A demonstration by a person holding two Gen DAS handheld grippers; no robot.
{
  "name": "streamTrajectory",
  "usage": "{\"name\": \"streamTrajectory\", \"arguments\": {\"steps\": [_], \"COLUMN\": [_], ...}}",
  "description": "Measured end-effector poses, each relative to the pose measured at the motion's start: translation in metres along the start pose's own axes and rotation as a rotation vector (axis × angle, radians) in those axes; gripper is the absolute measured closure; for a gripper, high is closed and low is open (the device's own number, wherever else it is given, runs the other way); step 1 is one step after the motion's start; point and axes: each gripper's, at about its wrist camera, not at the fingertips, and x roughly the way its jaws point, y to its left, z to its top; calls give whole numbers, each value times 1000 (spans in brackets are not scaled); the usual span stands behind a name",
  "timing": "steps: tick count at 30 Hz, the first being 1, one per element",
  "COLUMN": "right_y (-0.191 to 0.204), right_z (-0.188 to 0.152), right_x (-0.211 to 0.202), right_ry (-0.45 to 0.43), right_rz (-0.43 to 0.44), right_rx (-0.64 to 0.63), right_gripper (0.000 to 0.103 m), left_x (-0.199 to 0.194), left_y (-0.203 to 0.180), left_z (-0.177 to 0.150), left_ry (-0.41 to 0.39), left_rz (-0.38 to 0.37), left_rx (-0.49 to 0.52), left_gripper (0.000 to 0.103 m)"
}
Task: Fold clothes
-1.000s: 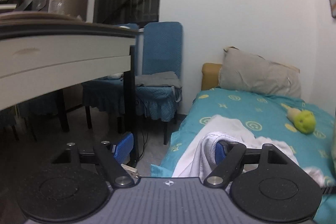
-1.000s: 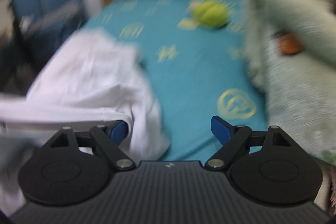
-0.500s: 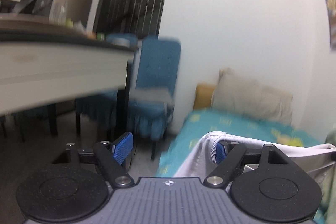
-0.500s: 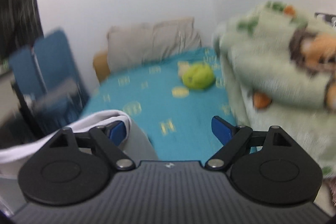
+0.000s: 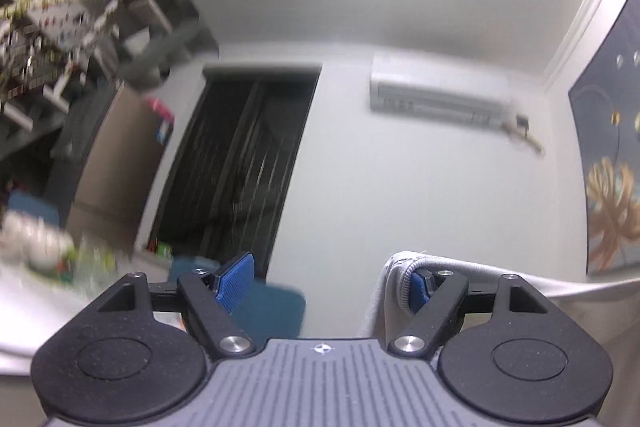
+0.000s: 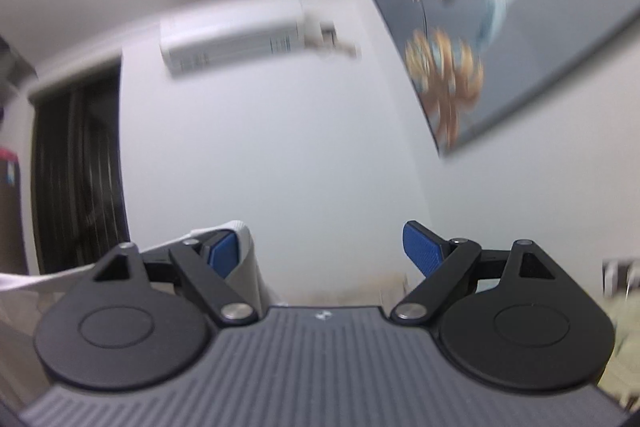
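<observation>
Both grippers point up toward the wall and ceiling. Left gripper (image 5: pixel 332 281): fingers spread wide, white garment (image 5: pixel 400 291) hooked over the right finger only, not pinched. Right gripper (image 6: pixel 326 251): fingers likewise spread, the garment's hem draped over the left finger, cloth running off toward the frame edge.

Risk, as a judgement: nothing clamps the cloth, so a tilt or a quick swing could let it slide off a finger and drop in a heap.

Hidden: the bed and most of the garment lie below both views. Air conditioner (image 6: pixel 232 41) and painting (image 6: pixel 500 39) are motion-blurred.
</observation>
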Motion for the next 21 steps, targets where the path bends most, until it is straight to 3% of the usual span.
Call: {"name": "streamTrajectory", "arguments": {"steps": [3,6,10,15,21], "right_y": [5,12,9,-1,-5], "right_z": [62,109,128,91,-2], "right_x": [-26,-49,-53,-22,51], "right_ry": [-60,-85,-12,103,234], "right_rz": [21,29,47,53,24], "right_rx": [-16,-61,-86,-87,-112], "right_gripper": [16,14,14,14,14], "left_x": [-20,-20,-20,-17,89], "left_y": [-13,-22,-33,-46,-35], "left_z": [62,72,84,97,-26], "left_ry": [-51,-6,53,129,246], "left_rz": [-20,-27,-37,-48,-30], "left_rx": [12,37,70,110,126], "left_gripper": [25,24,25,25,24]}}
